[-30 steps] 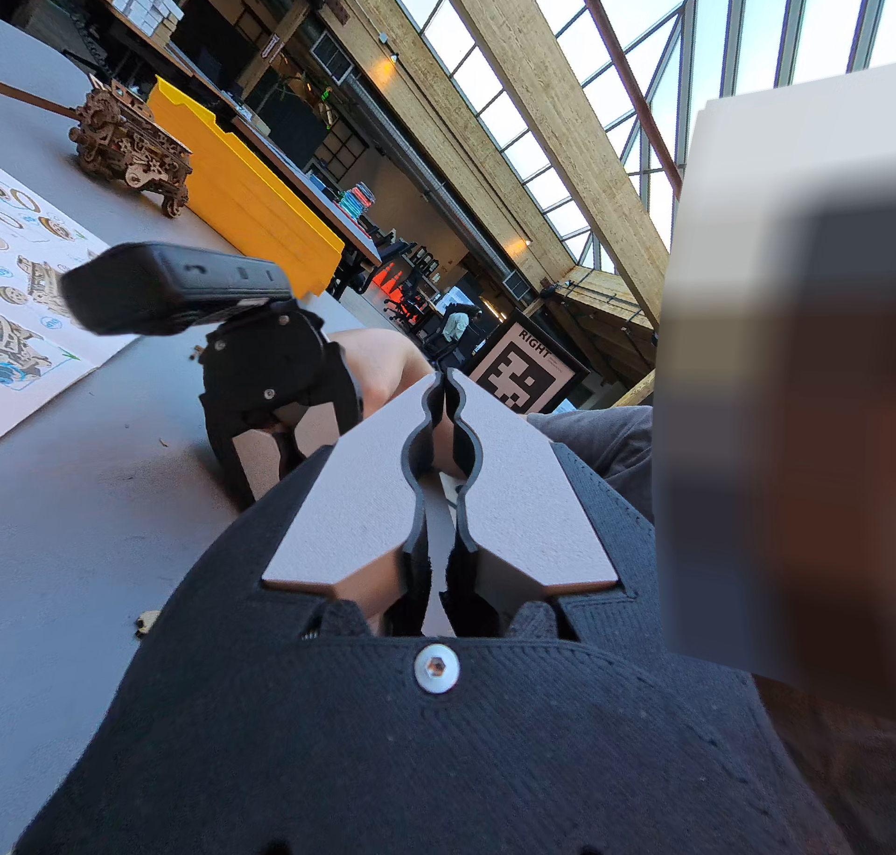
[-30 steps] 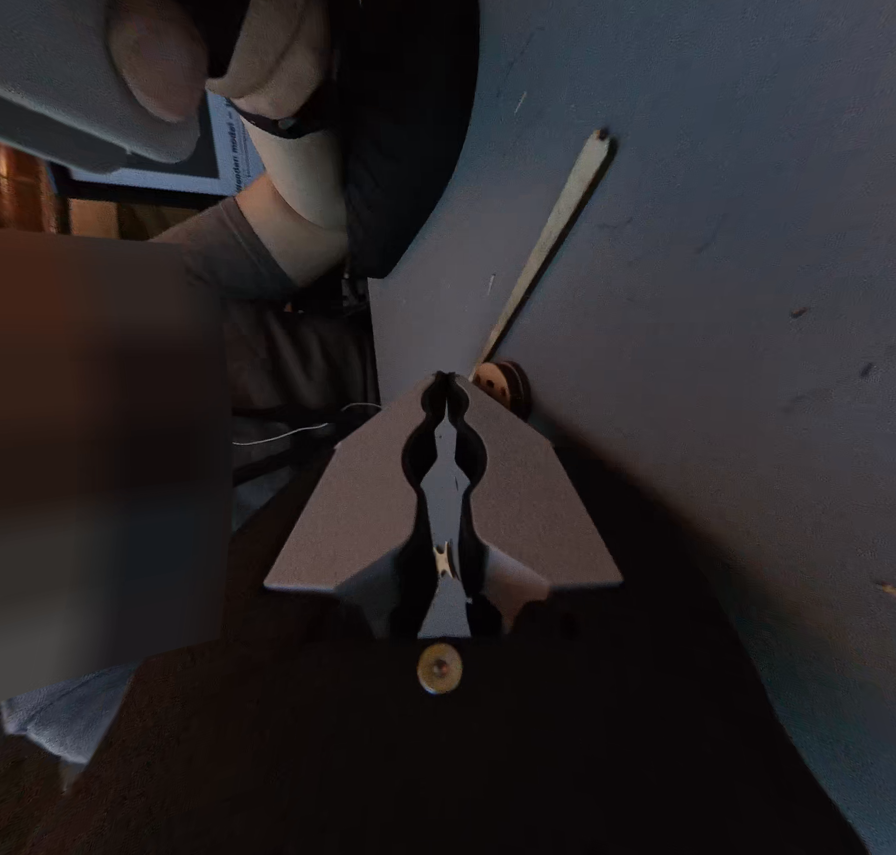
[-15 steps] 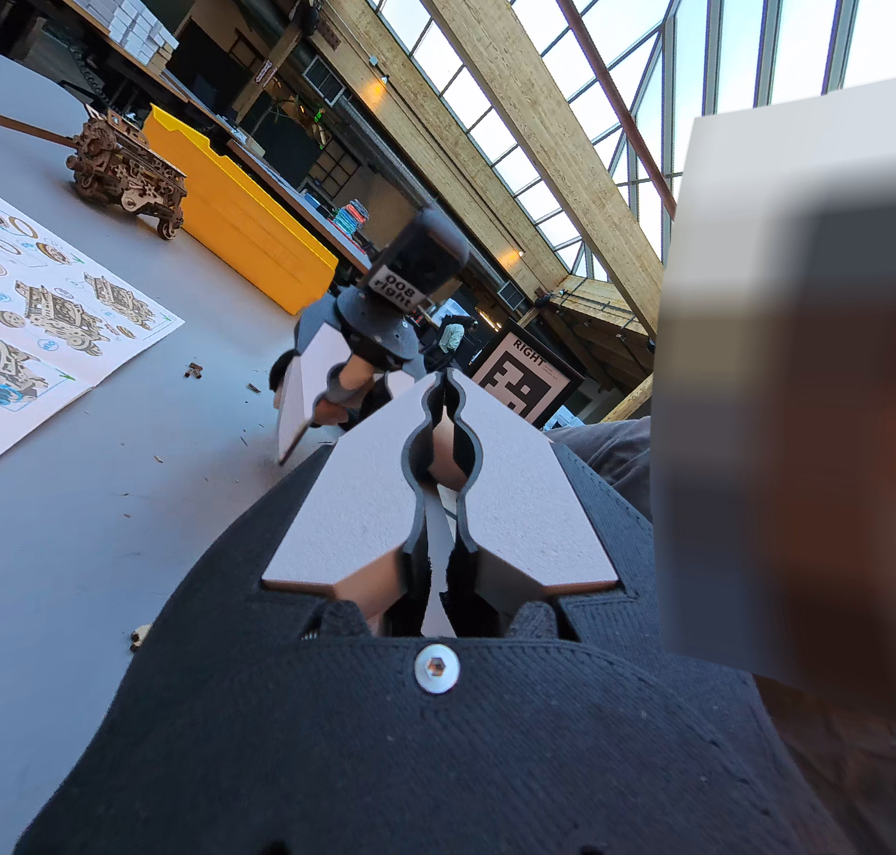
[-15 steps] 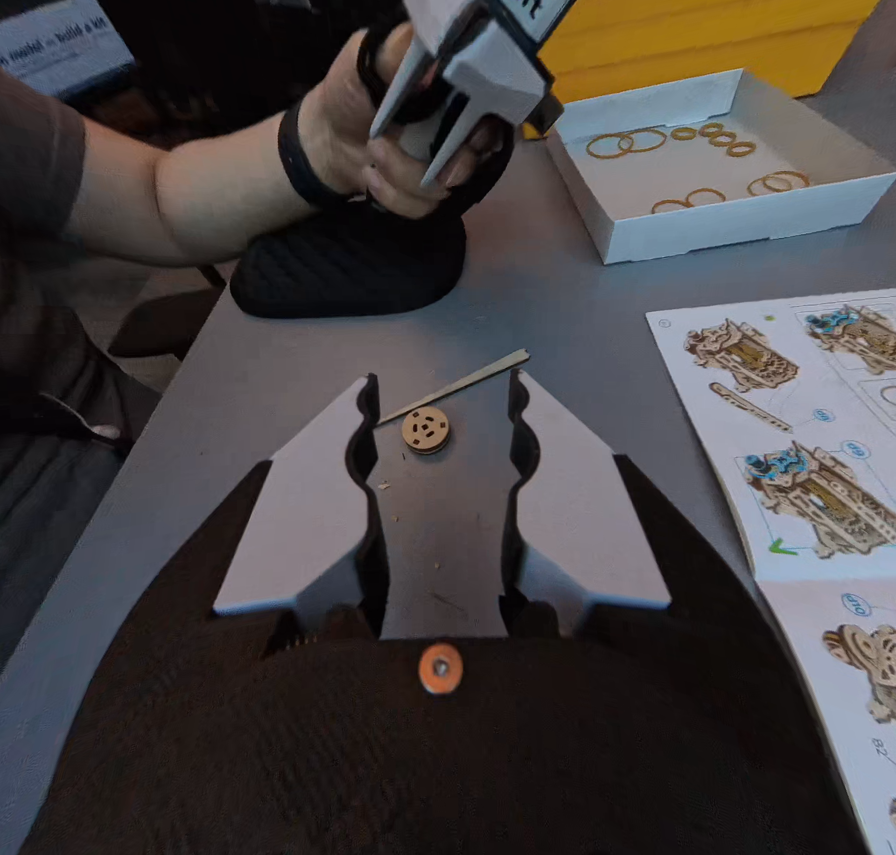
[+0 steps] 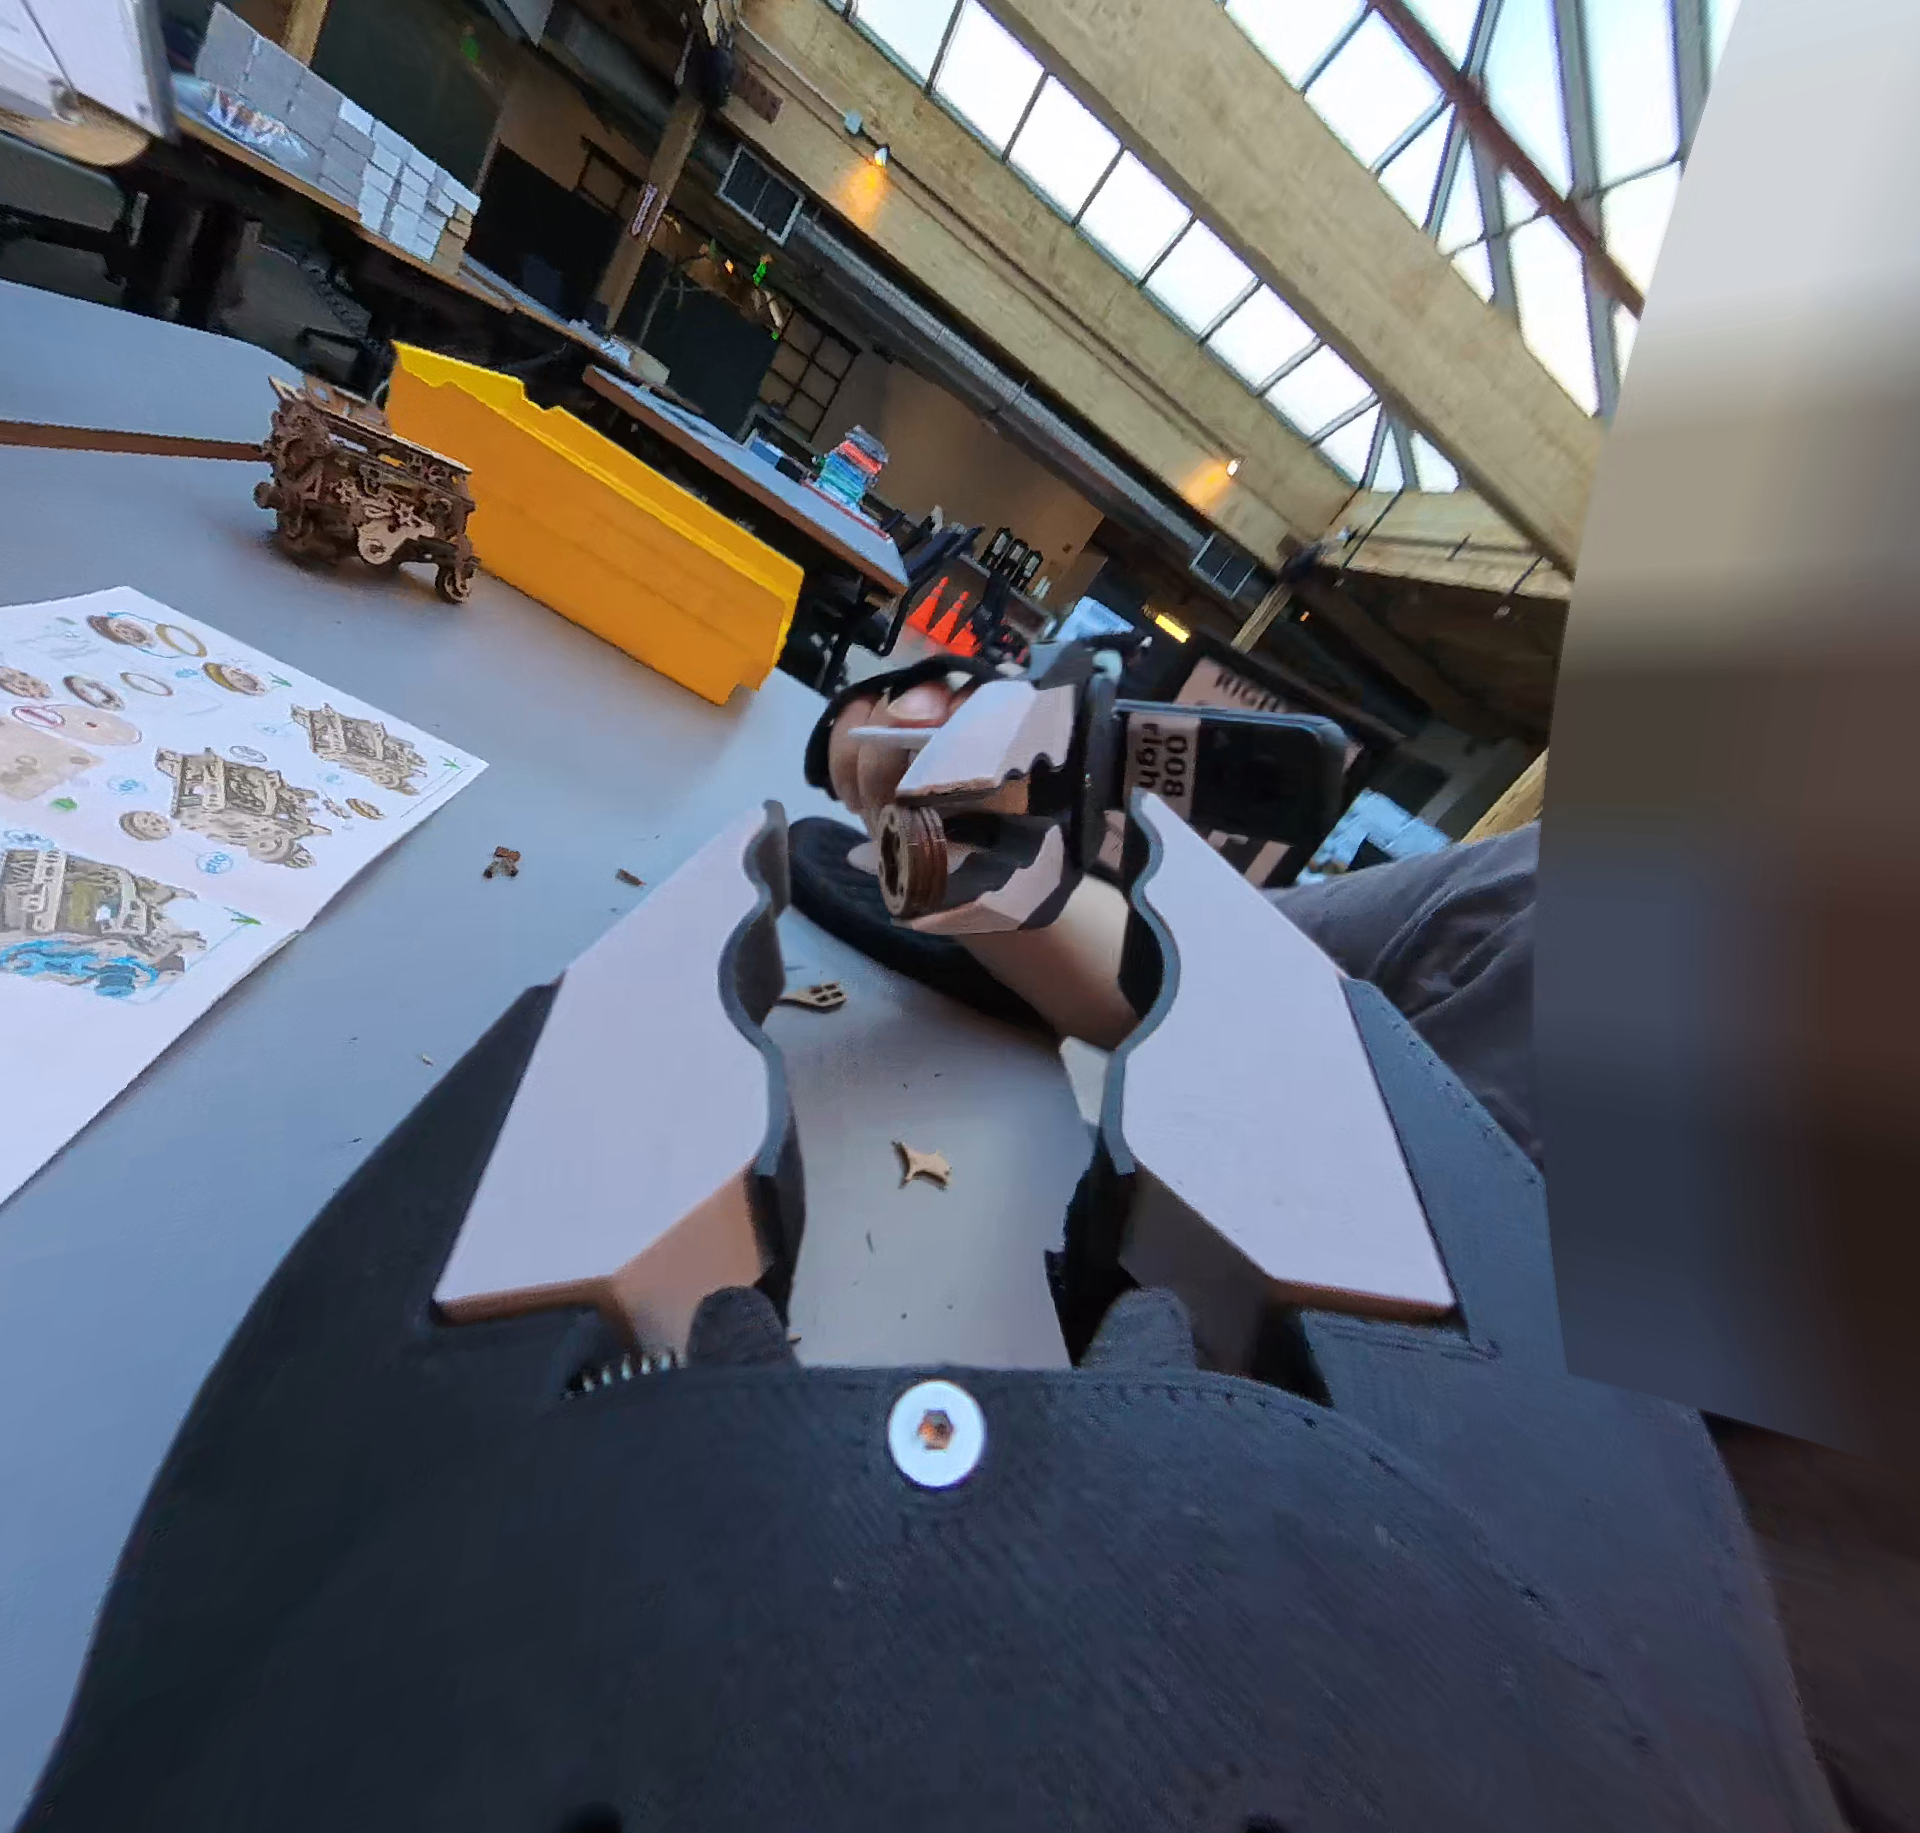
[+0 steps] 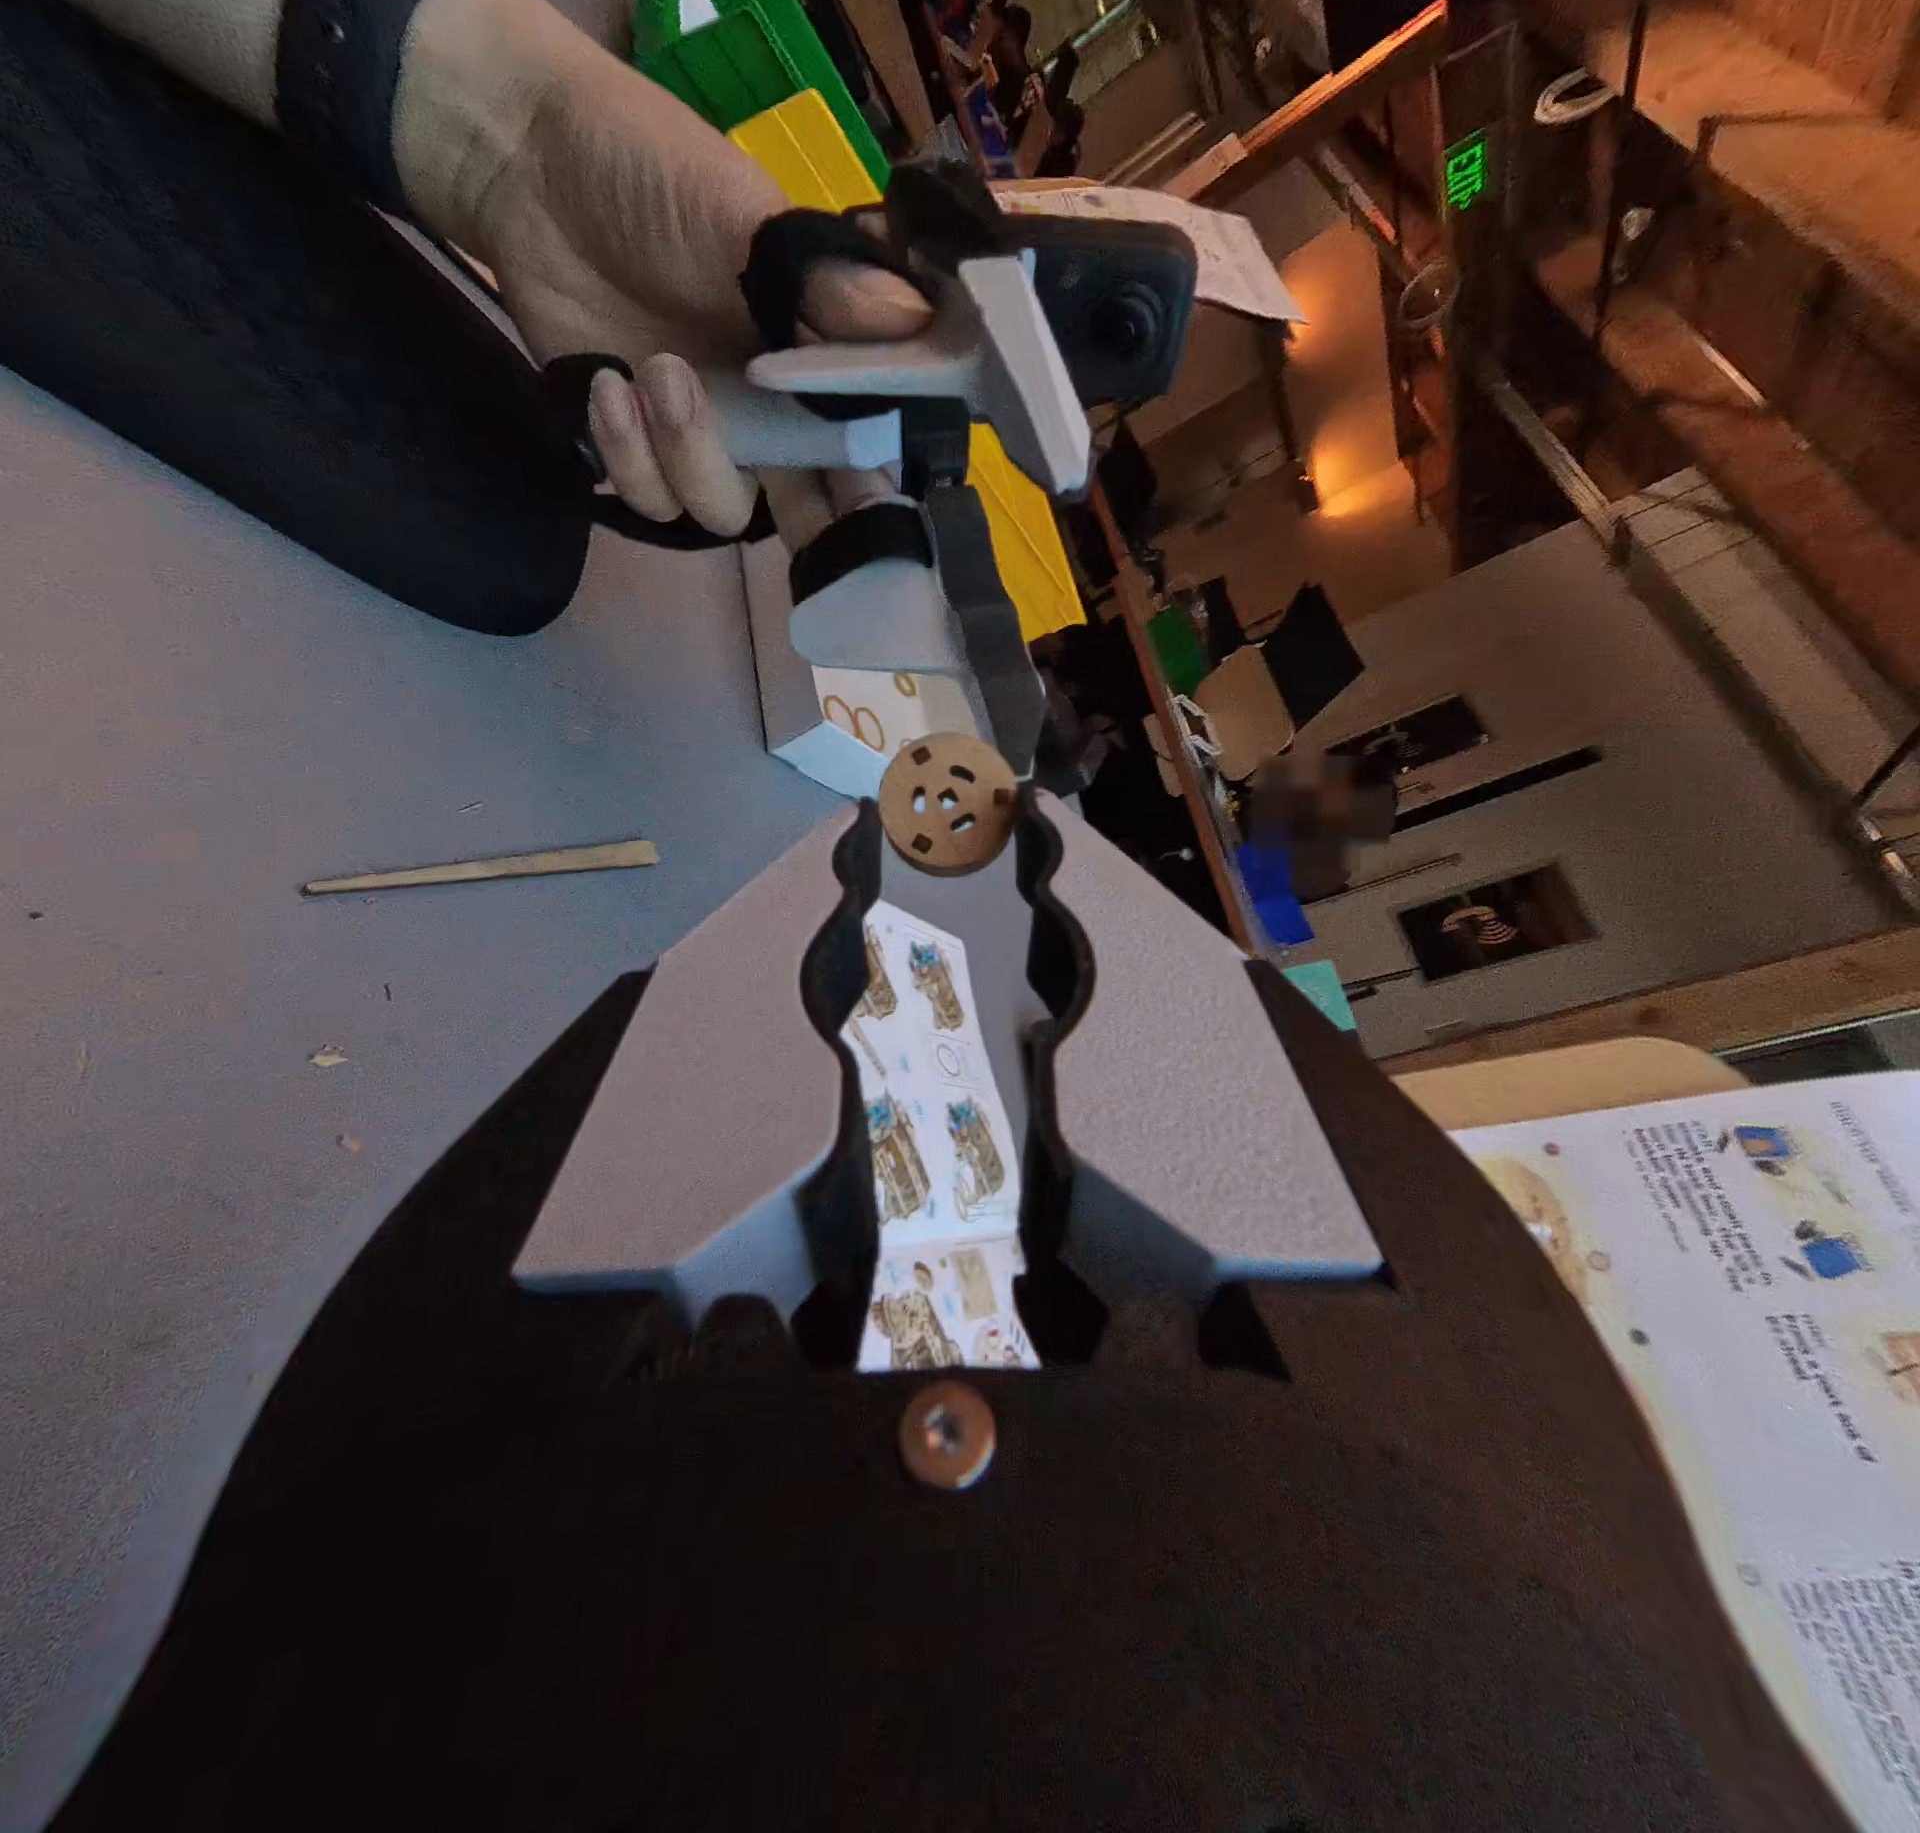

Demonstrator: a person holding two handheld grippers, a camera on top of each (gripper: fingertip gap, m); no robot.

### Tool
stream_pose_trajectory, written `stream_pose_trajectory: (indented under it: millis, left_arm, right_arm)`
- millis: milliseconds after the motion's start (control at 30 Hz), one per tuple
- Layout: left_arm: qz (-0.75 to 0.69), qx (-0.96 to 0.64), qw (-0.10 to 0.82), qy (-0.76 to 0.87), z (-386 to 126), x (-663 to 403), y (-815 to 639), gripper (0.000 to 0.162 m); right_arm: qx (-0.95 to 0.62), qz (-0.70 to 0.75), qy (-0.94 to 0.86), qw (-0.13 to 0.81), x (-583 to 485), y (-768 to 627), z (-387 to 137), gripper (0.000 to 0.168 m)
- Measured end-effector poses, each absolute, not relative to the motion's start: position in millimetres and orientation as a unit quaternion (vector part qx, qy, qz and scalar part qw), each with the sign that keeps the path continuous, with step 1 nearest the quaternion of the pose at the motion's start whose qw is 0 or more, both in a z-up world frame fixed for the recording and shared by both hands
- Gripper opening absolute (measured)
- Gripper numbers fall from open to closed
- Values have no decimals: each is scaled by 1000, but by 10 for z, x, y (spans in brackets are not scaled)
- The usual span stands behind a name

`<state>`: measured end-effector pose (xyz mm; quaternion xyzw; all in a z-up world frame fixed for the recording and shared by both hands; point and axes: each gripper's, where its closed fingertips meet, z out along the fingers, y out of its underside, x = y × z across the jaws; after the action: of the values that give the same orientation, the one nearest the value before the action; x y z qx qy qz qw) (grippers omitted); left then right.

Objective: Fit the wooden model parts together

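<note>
My right gripper (image 6: 948, 819) is shut on a round wooden disc (image 6: 948, 804) with small cut-outs, pinched at the fingertips and held above the grey table (image 6: 260, 952). In the left wrist view the right gripper (image 5: 920, 864) holds the disc (image 5: 912, 861) edge-on, just beyond my left fingertips. My left gripper (image 5: 956, 838) is open and empty, low over the table. A thin wooden stick (image 6: 478, 869) lies flat on the table to the left of the right gripper.
A built wooden model cart (image 5: 364, 495) and a yellow bin (image 5: 603, 526) stand at the far side. Instruction sheets (image 5: 208, 796) lie to the left. A white box with rings (image 6: 831, 734), a booklet (image 6: 1714, 1316) and small wood scraps (image 5: 920, 1163) lie nearby.
My left gripper has opened from shut. My right gripper closed on the disc that lay on the table, lifted it and turned it toward the left gripper. The stick stayed on the table.
</note>
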<state>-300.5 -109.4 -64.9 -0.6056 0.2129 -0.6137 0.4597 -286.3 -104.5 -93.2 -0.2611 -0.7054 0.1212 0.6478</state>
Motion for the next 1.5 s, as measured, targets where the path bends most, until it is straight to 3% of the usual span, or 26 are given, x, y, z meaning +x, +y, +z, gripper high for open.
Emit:
stream_pose_trajectory:
  millis: [67, 200, 233, 367, 533, 600, 733, 933, 1200, 1500]
  left_arm:
    - [-574, -622, 465, 259, -725, -2833, -1164, 60]
    - [-487, -644, 494, 322, -878, -2701, -1185, 26]
    - [-471, -637, 506, 341, -871, -2696, -1212, 7]
    - [-370, -628, 571, 377, -825, -2761, -1170, 7]
    - [-173, -575, 639, 481, -785, -2797, -1256, 7]
    - [-140, -555, 636, 517, -826, -2709, -1330, 8]
    - [-85, -537, 632, 552, -948, -2658, -1341, 8]
    - [-51, -533, 628, 564, -1047, -2635, -1298, 8]
    - [-57, -546, 603, 578, -1169, -2626, -1321, 8]
    - [-63, -542, 620, 564, -1112, -2641, -1339, 14]
  right_arm:
    - [-240, 90, -695, 672, -2896, -1093, -904, 25]
    - [-205, 57, -684, 698, -2917, -1187, -821, 25]
    - [-201, 49, -686, 697, -2920, -1194, -834, 25]
    - [-200, 66, -684, 699, -2914, -1190, -808, 31]
    - [-290, 273, -665, 631, -2787, -1193, -639, 33]
    - [-290, 331, -673, 595, -2762, -1309, -614, 16]
    - [-290, 323, -704, 563, -2734, -1363, -734, 9]
    - [-322, 297, -737, 514, -2678, -1315, -919, 20]
    - [-317, 266, -760, 501, -2761, -1358, -1115, 8]
    - [-319, 327, -738, 497, -2732, -1364, -1018, 8]
